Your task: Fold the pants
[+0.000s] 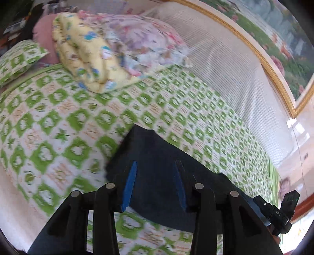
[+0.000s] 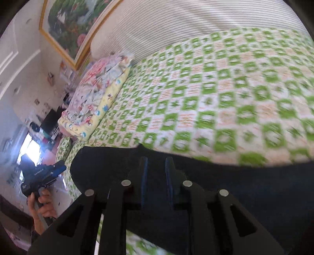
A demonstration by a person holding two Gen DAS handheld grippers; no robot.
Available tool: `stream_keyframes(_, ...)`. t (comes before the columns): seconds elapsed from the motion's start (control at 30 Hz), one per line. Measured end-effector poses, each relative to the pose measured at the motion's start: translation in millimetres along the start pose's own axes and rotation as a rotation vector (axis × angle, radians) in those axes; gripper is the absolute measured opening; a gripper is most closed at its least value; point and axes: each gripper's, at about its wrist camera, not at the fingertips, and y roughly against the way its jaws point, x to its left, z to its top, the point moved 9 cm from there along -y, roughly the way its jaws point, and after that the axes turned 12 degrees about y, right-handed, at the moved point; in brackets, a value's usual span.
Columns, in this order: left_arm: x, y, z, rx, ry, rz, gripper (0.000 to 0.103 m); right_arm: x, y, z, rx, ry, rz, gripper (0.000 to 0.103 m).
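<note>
Dark navy fabric pants lie on a bed under a green-and-white patterned quilt, framed by both wrist cameras. Left wrist view: the left tool has its blue-padded fingers spread wide apart over the cloth, gripping nothing that can be made out; whether the tips touch the fabric cannot be told. From here the pants show a squared end pointing away toward the headboard side, with the garment widening back under the tool. Only this view shows a green patterned pillow at far left and a pink cushion behind a folded yellow cartoon-print blanket. The other tool appears at lower right.

Right wrist view: the right tool has its fingers parted by a narrow gap above the pants, and a grip on the cloth cannot be confirmed. Here the long axis runs left to right across the frame, along the near edge of the bed. Only this view shows the person's hand holding the left tool, and a gold-framed floral painting above the ribbed white headboard.
</note>
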Motion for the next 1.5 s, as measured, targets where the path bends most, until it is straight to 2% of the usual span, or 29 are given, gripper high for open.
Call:
stream_keyframes(0.2,-51,-29,-37,0.1,-0.086,-0.051,0.04,-34,46,-25,-0.021,-0.079,-0.063,0.02)
stream_keyframes(0.37,-104,-50,-78,0.195,-0.196,-0.097,0.044,-62,90,-44,-0.055,-0.142,-0.116,0.02)
stream_keyframes(0.43,-122,-57,-92,0.228,-0.235,-0.108,0.044,-73,107,-53,-0.07,-0.173,-0.13,0.023)
stream_keyframes(0.5,-145,-64,-108,0.263,-0.282,-0.124,0.045,-83,122,-61,-0.086,-0.2,-0.151,0.04)
stream_keyframes(0.53,-157,-67,-117,0.281,-0.307,-0.135,0.047,-89,131,-67,-0.096,-0.215,-0.169,0.043)
stream_keyframes(0.8,-246,-82,-183,0.396,-0.515,-0.205,0.049,-125,183,-97,-0.17,-0.322,-0.254,0.044)
stream_keyframes(1.17,-350,-107,-259,0.534,-0.779,-0.29,0.055,-164,215,-127,-0.22,-0.472,-0.305,0.045)
stream_keyframes(1.5,-386,-133,-291,0.588,-0.922,-0.277,0.055,-177,226,-126,-0.28,-0.507,-0.317,0.045)
